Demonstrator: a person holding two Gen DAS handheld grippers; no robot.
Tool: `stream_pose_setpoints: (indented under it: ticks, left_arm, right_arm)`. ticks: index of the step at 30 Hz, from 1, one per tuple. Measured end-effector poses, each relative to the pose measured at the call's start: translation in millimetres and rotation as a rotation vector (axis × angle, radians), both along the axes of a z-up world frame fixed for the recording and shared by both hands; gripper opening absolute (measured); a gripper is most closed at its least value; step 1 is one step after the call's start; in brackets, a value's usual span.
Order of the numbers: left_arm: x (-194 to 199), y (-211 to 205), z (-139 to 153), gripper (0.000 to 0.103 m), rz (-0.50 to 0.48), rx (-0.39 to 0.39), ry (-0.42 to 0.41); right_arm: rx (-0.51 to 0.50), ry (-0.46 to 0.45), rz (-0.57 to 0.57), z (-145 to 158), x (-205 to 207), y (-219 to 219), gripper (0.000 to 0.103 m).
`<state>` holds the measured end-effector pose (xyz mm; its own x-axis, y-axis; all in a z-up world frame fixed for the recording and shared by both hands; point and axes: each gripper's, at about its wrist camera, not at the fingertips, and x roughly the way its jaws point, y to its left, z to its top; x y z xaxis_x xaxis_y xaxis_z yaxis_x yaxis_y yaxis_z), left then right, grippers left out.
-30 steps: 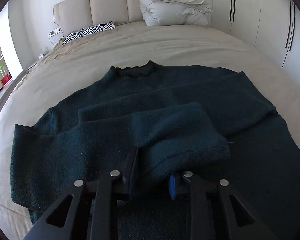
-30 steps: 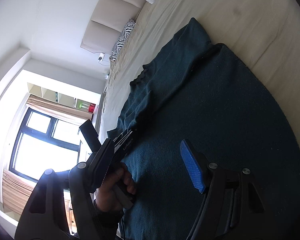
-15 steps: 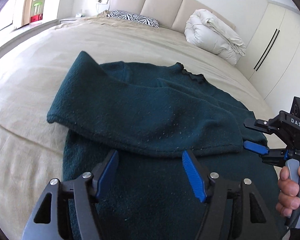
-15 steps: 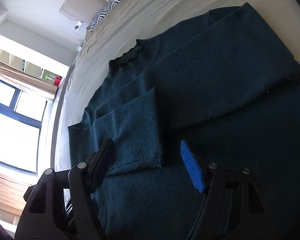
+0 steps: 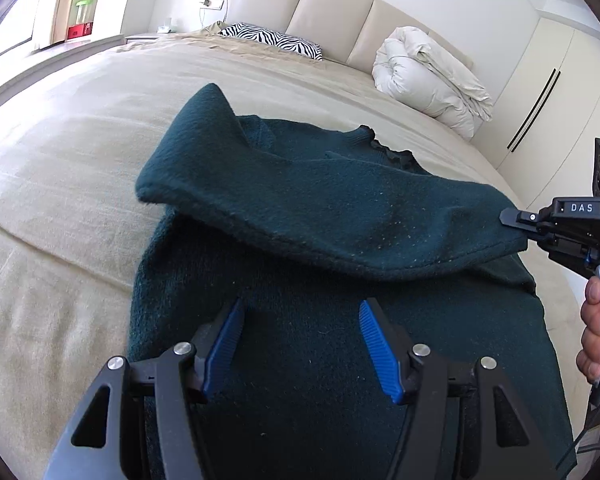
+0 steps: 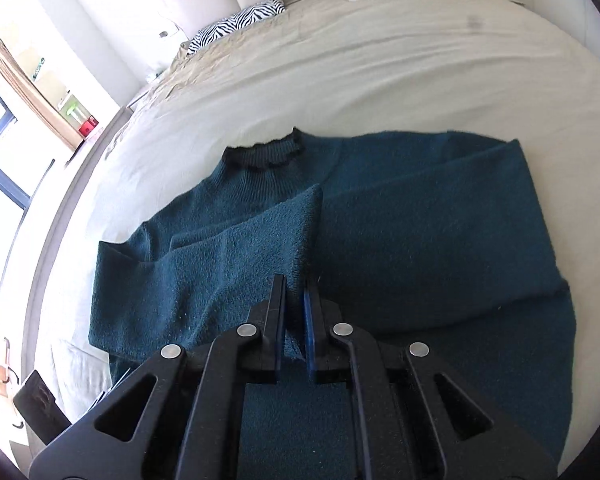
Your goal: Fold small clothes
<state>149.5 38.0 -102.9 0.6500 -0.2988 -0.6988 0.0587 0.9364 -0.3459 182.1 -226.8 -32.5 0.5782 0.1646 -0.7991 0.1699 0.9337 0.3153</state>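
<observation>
1. Bed (image 5: pixel 60 168): beige cover, wide and slightly wrinkled, bearing every item below; a padded cream headboard (image 5: pixel 332 12) stands at its far end.
2. Zebra-print pillow (image 5: pixel 272 38): lies at the head of the bed, left of centre, just below the headboard.
3. Sweater (image 5: pixel 308 360): 1 dark teal knit, spread flat on the bed cover with its frilled collar (image 6: pixel 262 154) toward the headboard. Its body fills the near half of both views.
4. Left sleeve (image 6: pixel 228 264): folded inward across the sweater's chest, cuff edge lying near the middle of the garment. In the left wrist view the fold rides up in a raised ridge above the body.
5. Left gripper (image 5: pixel 300 344): 2 blue-padded fingers spread wide apart, nothing between them, poised just above the sweater's lower body.
6. Right gripper (image 6: pixel 294 312): fingers drawn almost together, pinching the cuff end of the folded sleeve. In the left wrist view it enters from the right edge, clamped on the sleeve's right end, with the person's right hand (image 5: pixel 598 332) on its handle.
7. White duvet (image 5: pixel 428 80): rolled in a bundle at the head of the bed, right of the pillow.
8. Wardrobe (image 5: pixel 556 92): cream doors with dark vertical handles, at the far right.
</observation>
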Motion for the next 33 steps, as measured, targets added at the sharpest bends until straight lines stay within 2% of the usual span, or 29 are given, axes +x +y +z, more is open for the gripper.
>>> stream_pose_setpoints:
  ticks: [5,13,18,22,26,28,30,32,33]
  left_arm:
    - [-7.6,18.1,-0.4,0.063,0.048,-0.087,-0.023]
    - [-13.0,32.8,1.0,0.058,0.096,-0.16,-0.052]
    - [-13.9,67.4,15.1,0.057,0.178,-0.296,-0.041]
    - [12.2,91.0,41.6,0.056,0.204,-0.294,-0.064]
    - [53.8,92.8,61.0,0.055,0.144,-0.249,-0.077]
    - [74.8,86.1,64.8,0.049,0.108,-0.206,-0.07]
    - [94.8,80.7,65.2,0.042,0.071,-0.199,-0.056]
    - [116.0,71.7,56.2,0.038,0.031,-0.199,-0.009]
    - [124.7,68.0,49.6,0.033,0.026,-0.194,0.011]
  right_arm:
    - [-0.048,0.005,-0.035,7.9,23.2,-23.8,0.007]
    - [-0.043,0.062,-0.116,-28.3,25.9,-65.8,0.007]
    - [-0.029,0.08,-0.09,-49.4,26.5,-68.3,0.007]
    - [0.003,0.076,-0.091,-54.7,28.5,-71.6,0.007]
    - [0.013,0.07,-0.087,-54.6,27.7,-72.0,0.007]
    - [0.016,0.079,-0.08,-58.4,27.3,-72.6,0.008]
    - [0.032,0.076,-0.082,-60.2,25.3,-76.5,0.008]
    - [0.043,0.068,-0.079,-60.8,24.0,-78.7,0.008]
    - [0.043,0.066,-0.078,-60.7,24.1,-78.7,0.008]
